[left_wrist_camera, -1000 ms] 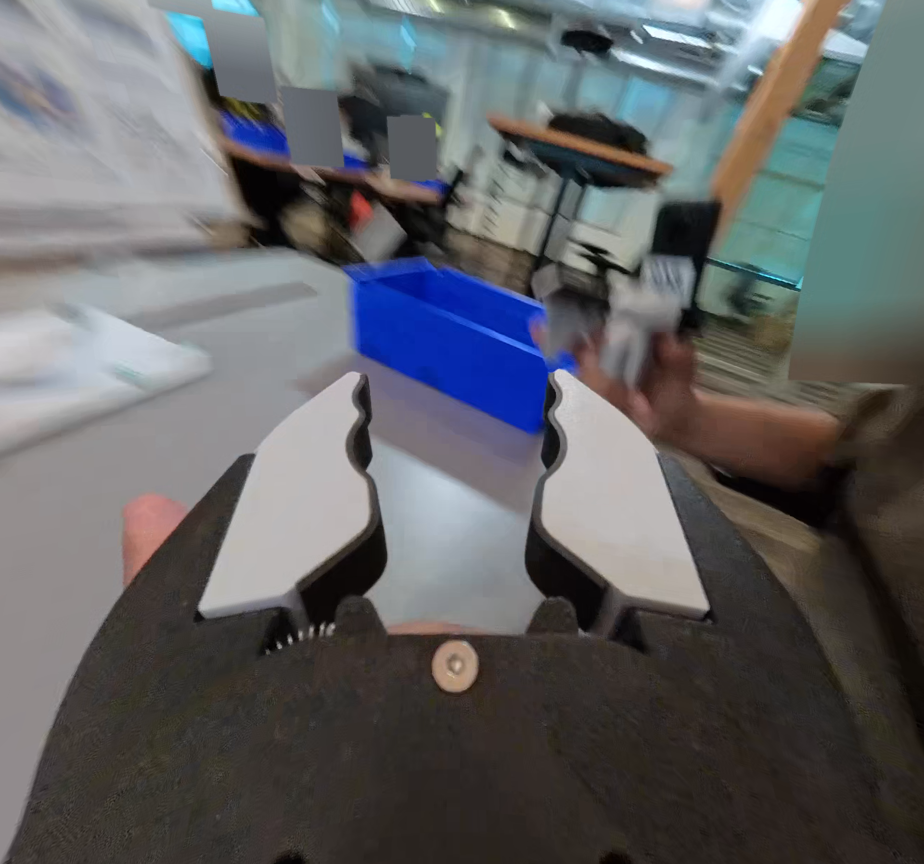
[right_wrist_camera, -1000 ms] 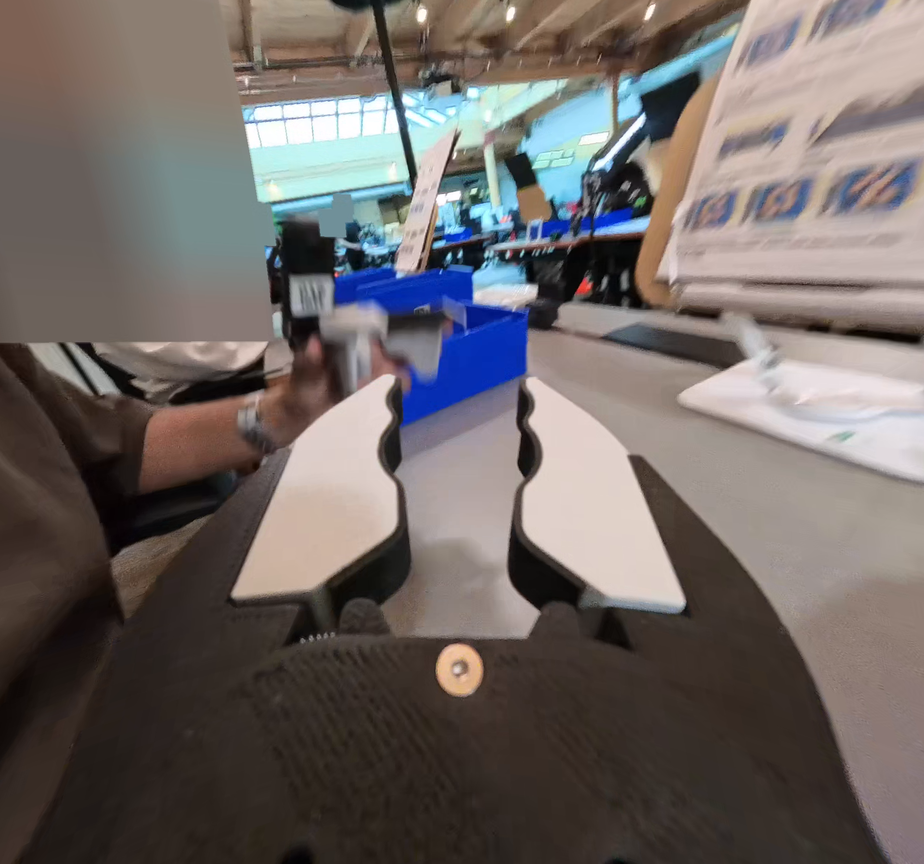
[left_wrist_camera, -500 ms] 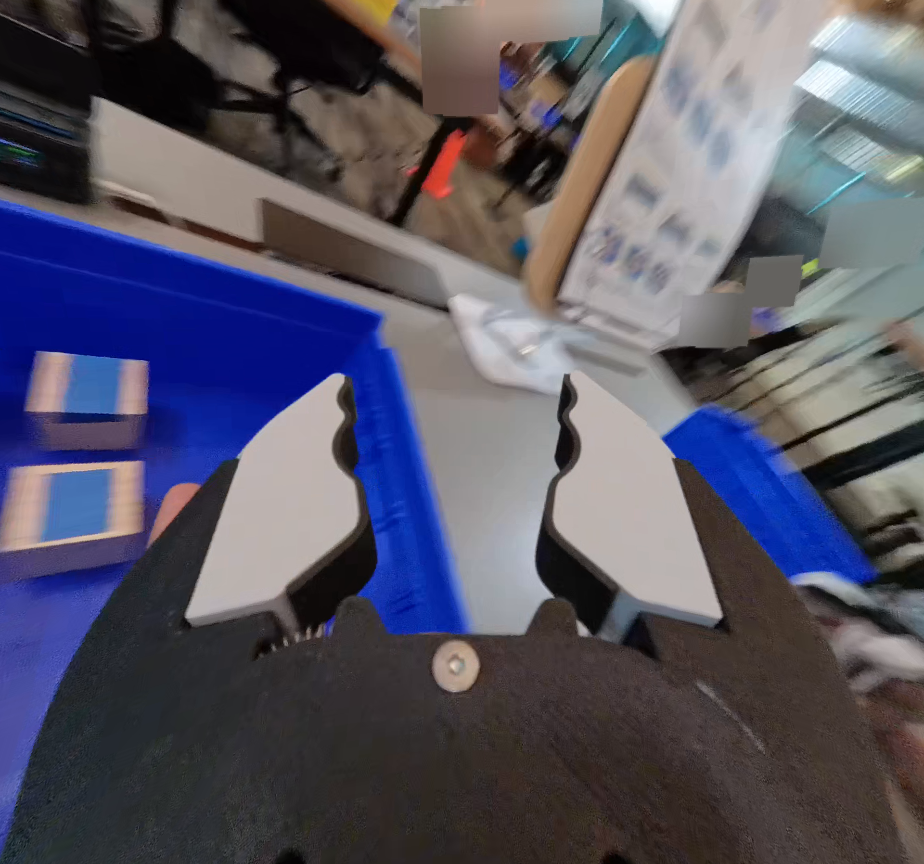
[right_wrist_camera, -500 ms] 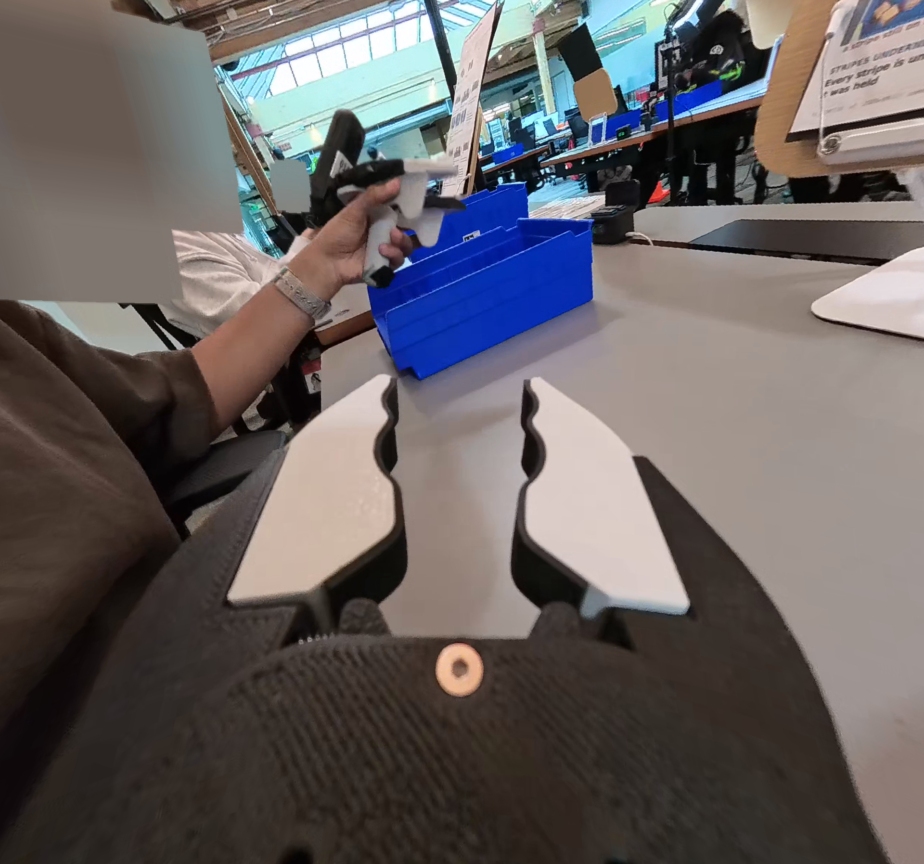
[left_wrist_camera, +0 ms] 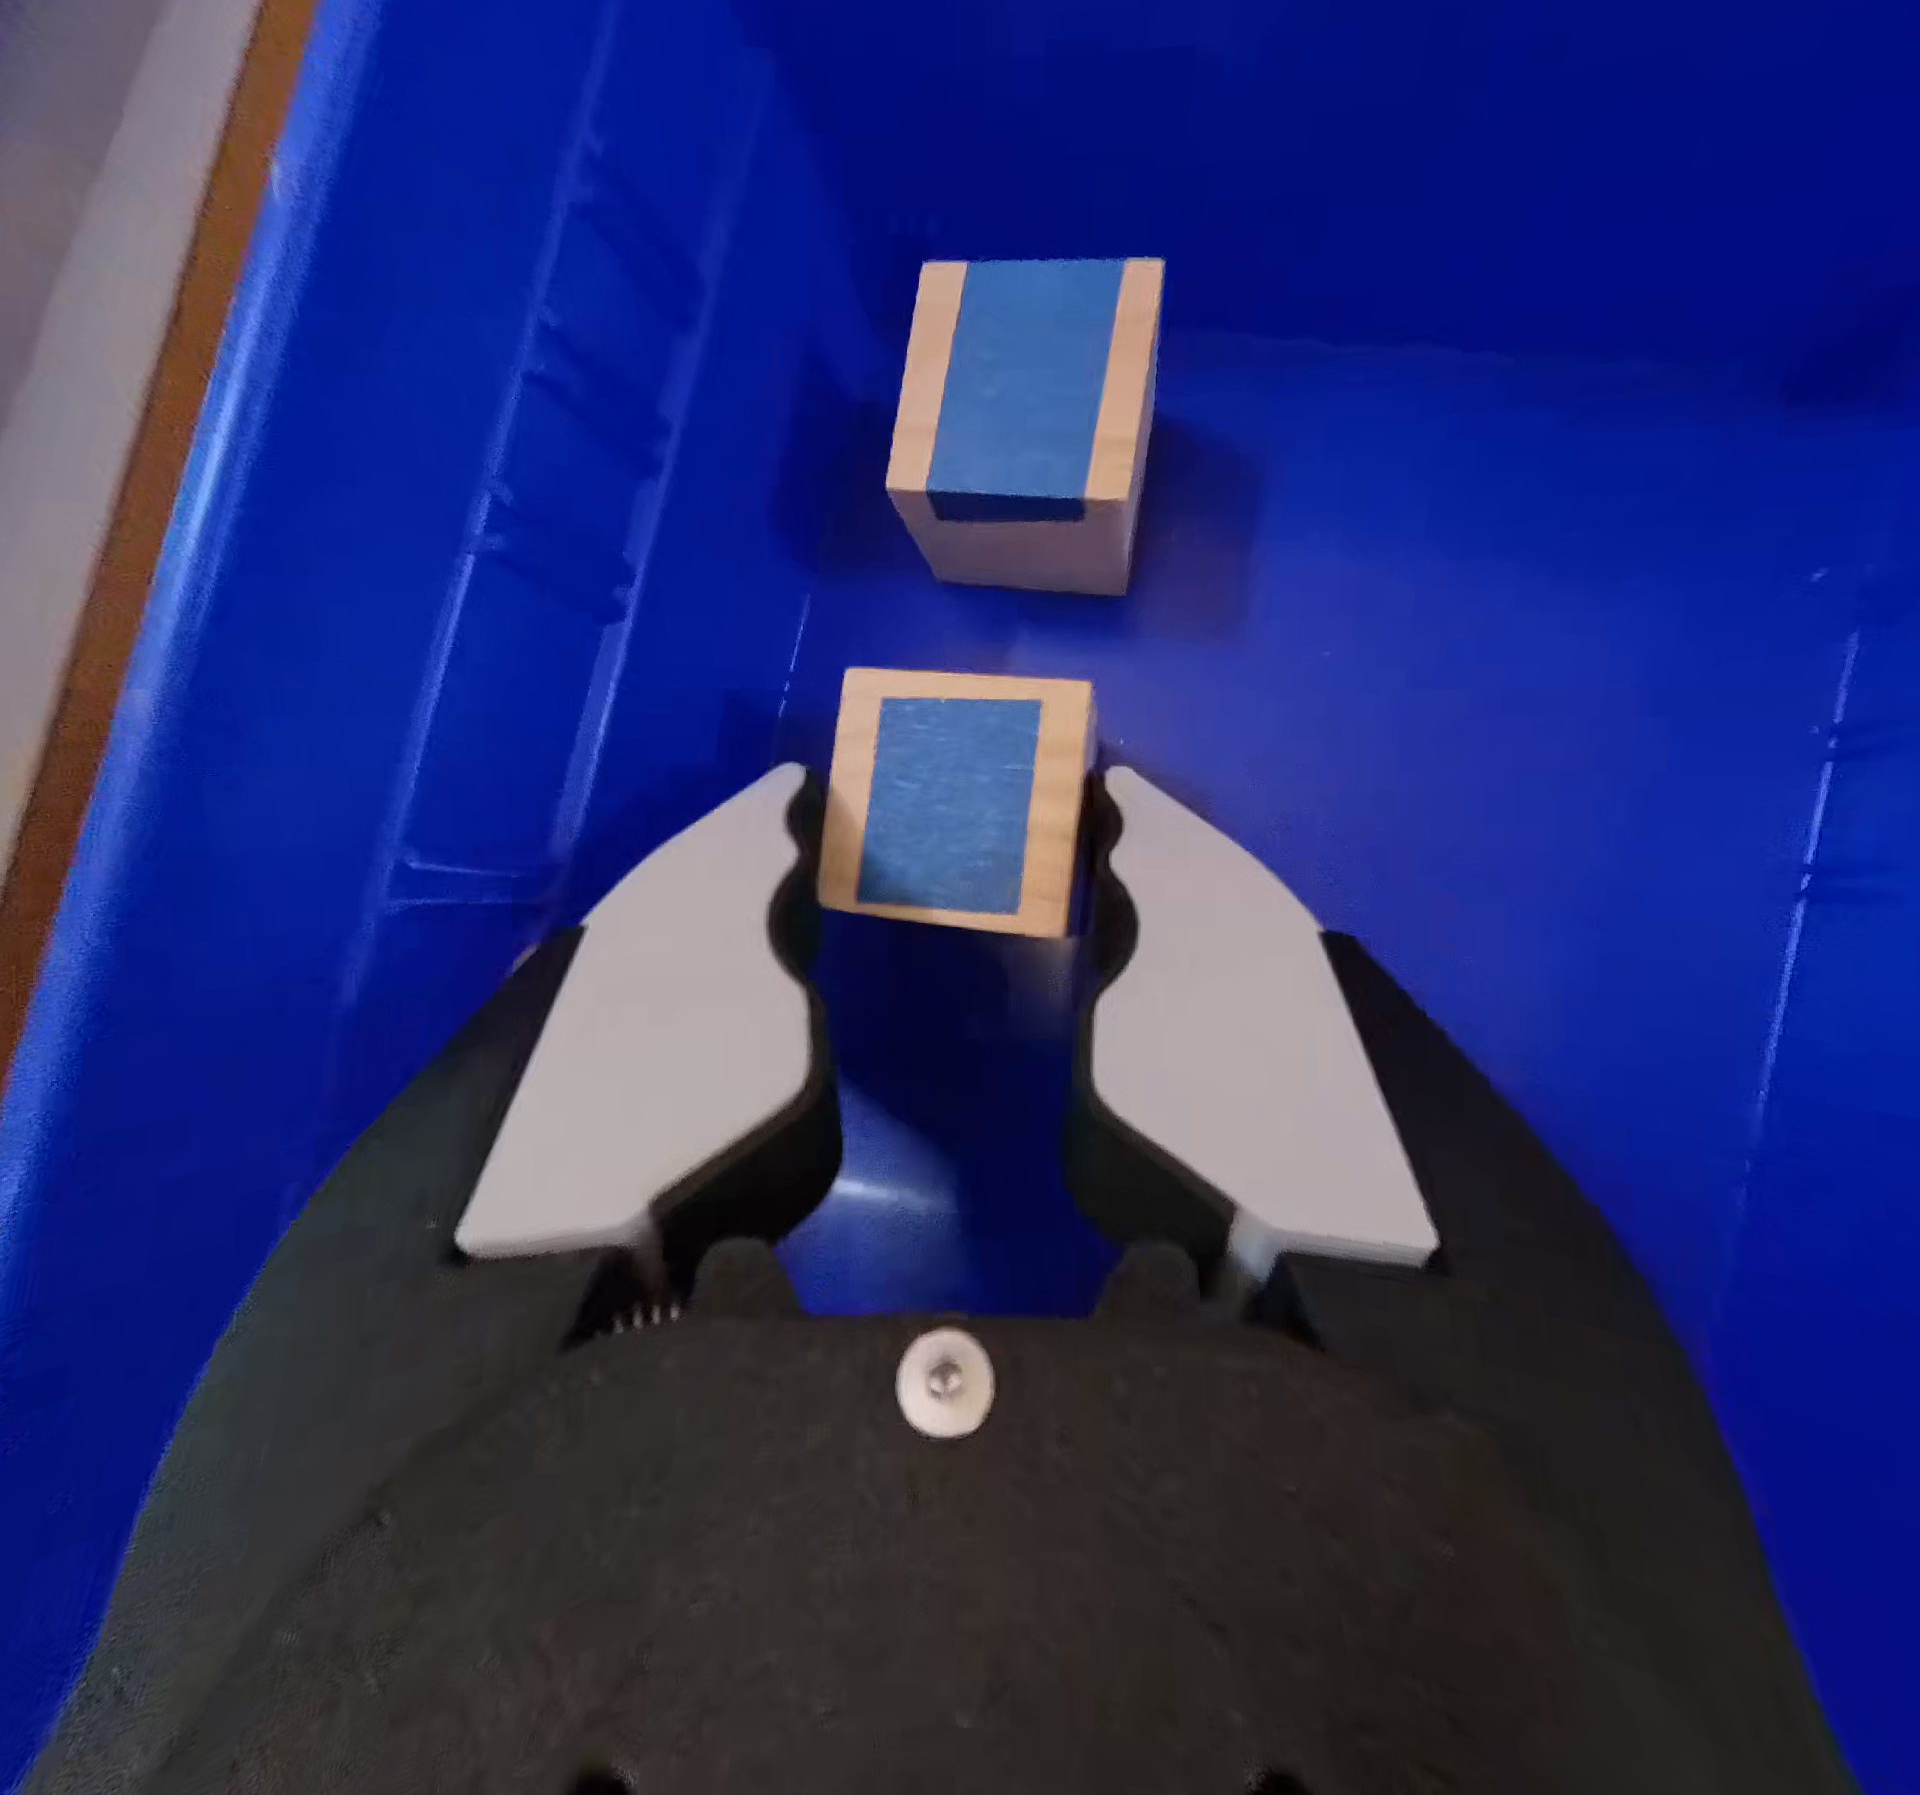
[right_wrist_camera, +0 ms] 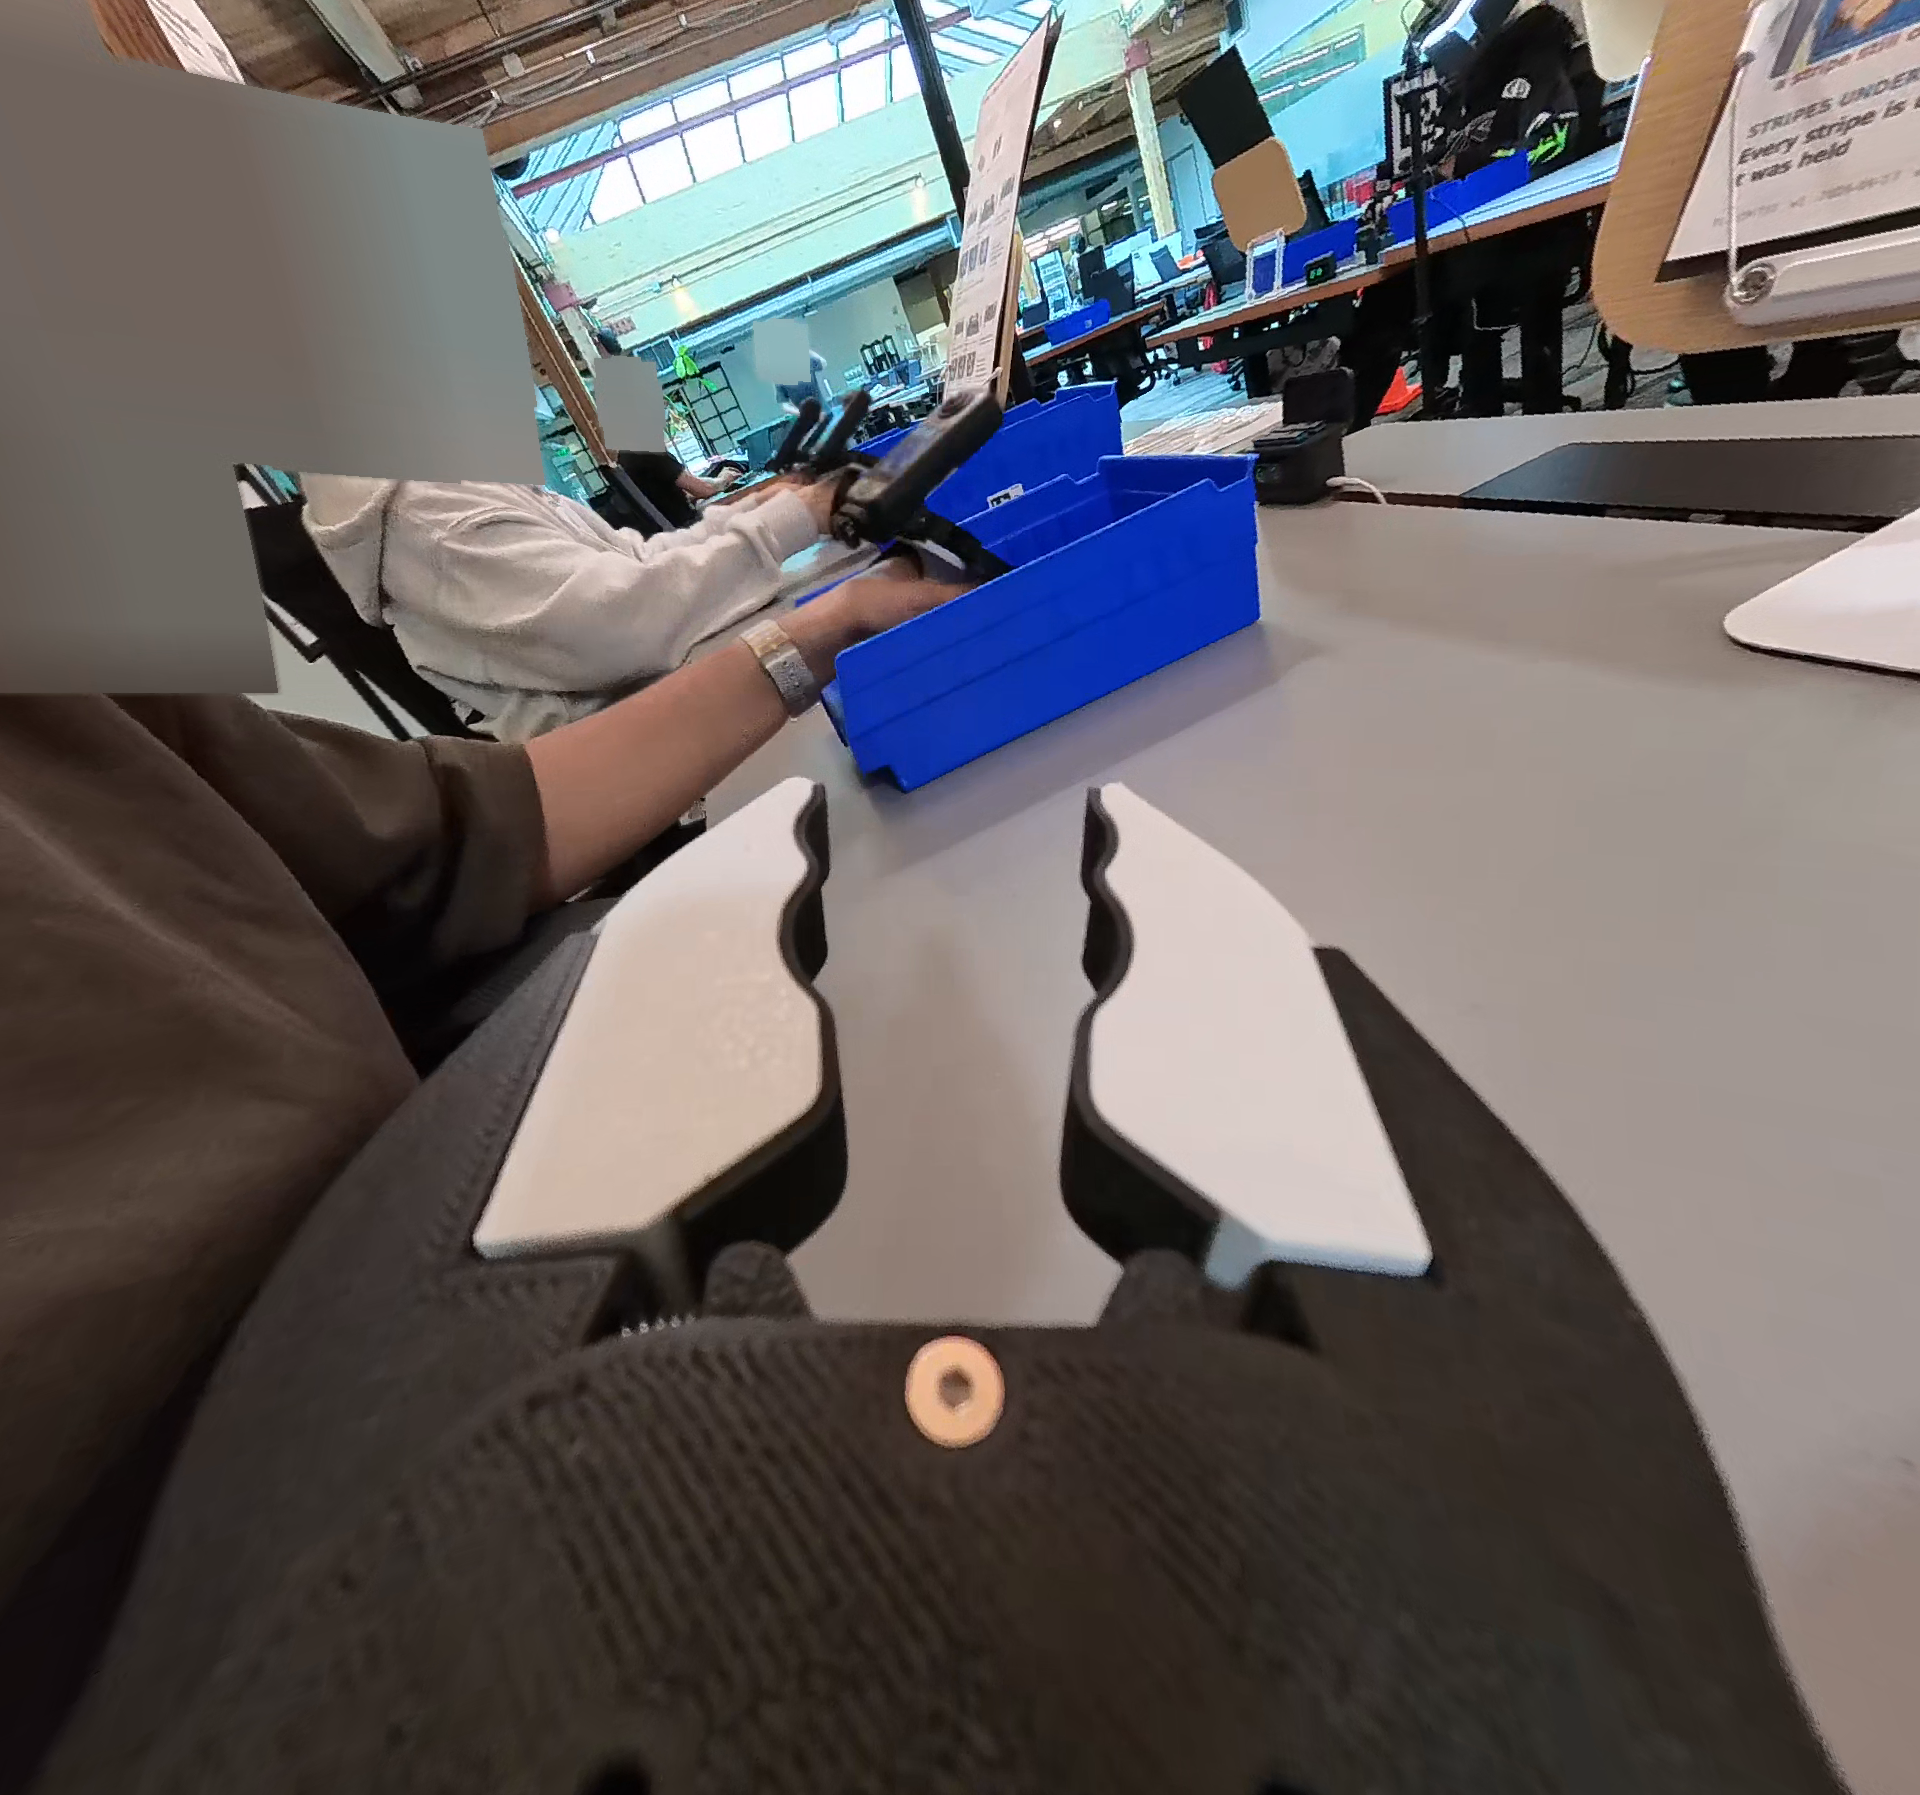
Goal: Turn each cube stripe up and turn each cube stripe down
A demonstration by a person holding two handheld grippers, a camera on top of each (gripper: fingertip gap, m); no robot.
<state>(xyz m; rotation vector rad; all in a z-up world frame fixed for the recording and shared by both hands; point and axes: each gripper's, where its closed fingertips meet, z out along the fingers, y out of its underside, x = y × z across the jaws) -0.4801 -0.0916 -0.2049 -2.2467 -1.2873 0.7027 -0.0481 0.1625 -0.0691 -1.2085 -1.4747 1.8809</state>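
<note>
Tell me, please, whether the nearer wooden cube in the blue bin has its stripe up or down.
Stripe up: the nearer wooden cube shows its blue tape stripe on the top face, sitting between the left tool's open fingers inside the blue plastic bin.

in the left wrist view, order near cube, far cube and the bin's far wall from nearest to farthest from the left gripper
1. Near cube, between the jaws of the left gripper.
2. Far cube, straight ahead, slightly right.
3. Bin's far wall, behind both cubes.

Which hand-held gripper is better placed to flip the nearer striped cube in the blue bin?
Left. The left hand-held gripper is inside the blue bin, fingers flanking the nearer striped cube. The right hand-held gripper hovers open over the grey table, outside it.
</note>
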